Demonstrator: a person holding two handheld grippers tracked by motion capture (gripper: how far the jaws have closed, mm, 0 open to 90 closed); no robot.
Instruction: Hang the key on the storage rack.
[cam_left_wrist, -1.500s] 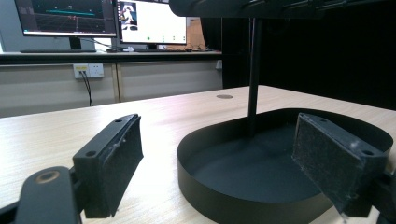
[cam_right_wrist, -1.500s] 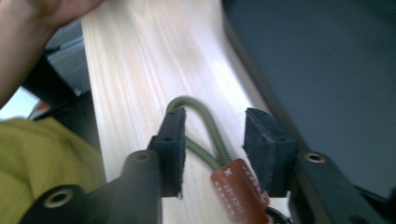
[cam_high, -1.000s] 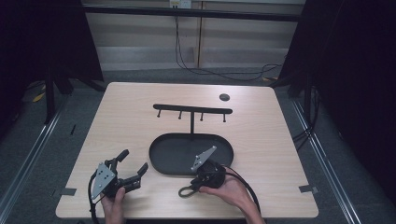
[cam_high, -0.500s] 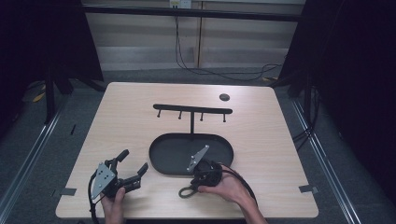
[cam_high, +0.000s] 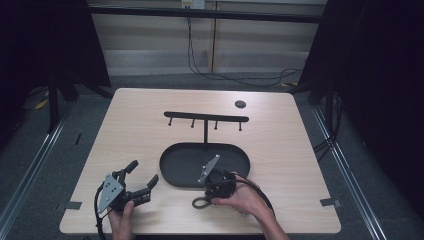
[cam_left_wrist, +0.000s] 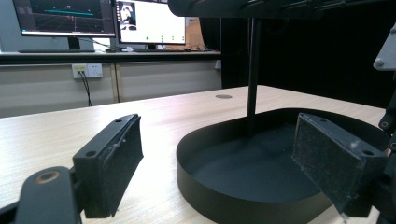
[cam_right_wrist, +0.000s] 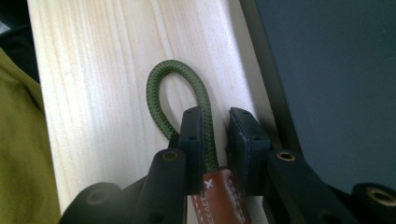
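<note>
Green cord loop (cam_right_wrist: 180, 100) with a brown leather tab (cam_right_wrist: 223, 198) lies flat on the table (cam_high: 150, 125) near the front edge, just outside the front rim of the black oval tray (cam_high: 170, 167); also seen in the high view as a small loop (cam_high: 201, 202). Sits between the jaws of the right gripper (cam_right_wrist: 215, 135), one strand against the left pad, a gap showing beside the right pad. Jaws narrow but just opened a little, no longer pinching tight. White stitching and an "x" mark on the tab, plus stamped letters reading roughly "CLAE", partly cut off.

Compared with a second ago: right hand (cam_high: 245, 200) nearly in the same spot, grey plate tilted slightly differently.

Left gripper (cam_high: 142, 182) rests toward the front left corner, jaws wide apart and holding nothing, unmoved. Black hook rack (cam_high: 206, 118) rises from the tray's far side.
</note>
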